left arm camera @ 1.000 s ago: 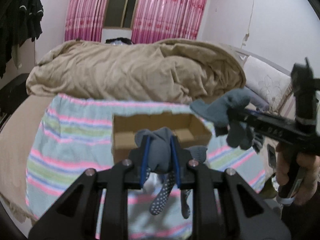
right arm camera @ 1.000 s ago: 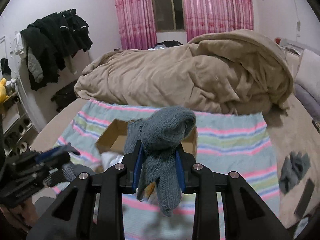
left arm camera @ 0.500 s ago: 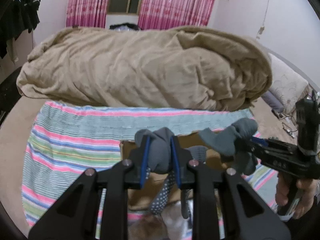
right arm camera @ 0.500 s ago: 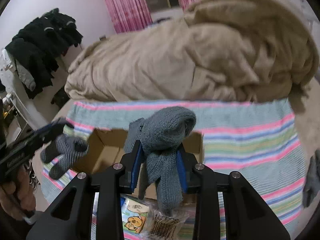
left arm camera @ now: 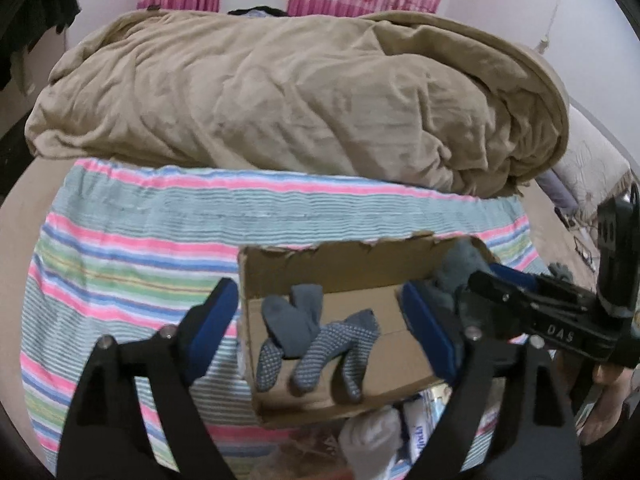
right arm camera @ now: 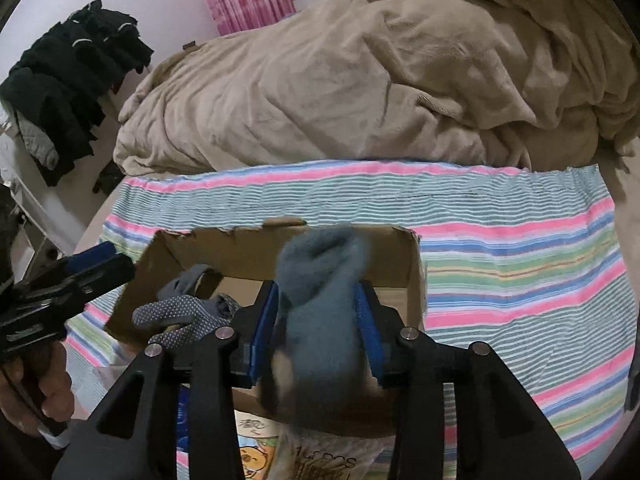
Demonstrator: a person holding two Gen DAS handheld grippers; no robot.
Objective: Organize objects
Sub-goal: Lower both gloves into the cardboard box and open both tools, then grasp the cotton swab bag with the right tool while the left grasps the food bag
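Note:
A cardboard box [left arm camera: 320, 264] sits on a striped cloth on the bed; it also shows in the right wrist view [right arm camera: 240, 248]. A grey dotted glove [left arm camera: 316, 340] lies inside the box, also seen in the right wrist view [right arm camera: 180, 314]. My left gripper [left arm camera: 320, 328] is open and empty just above the box. My right gripper [right arm camera: 316, 320] is shut on a grey-blue knit glove [right arm camera: 320, 304] and holds it over the box's right side. The right gripper also shows at the right of the left wrist view [left arm camera: 480, 284].
A tan duvet [left arm camera: 300, 92] is heaped behind the striped cloth [left arm camera: 140, 240]. Packaged items [right arm camera: 256, 448] and a white bundle [left arm camera: 372, 436] lie in front of the box. Dark clothes [right arm camera: 68, 80] hang at the left wall.
My left gripper has opened and the dotted glove has dropped into the box. Both grippers have moved closer to the box, the right one still holding the knit glove.

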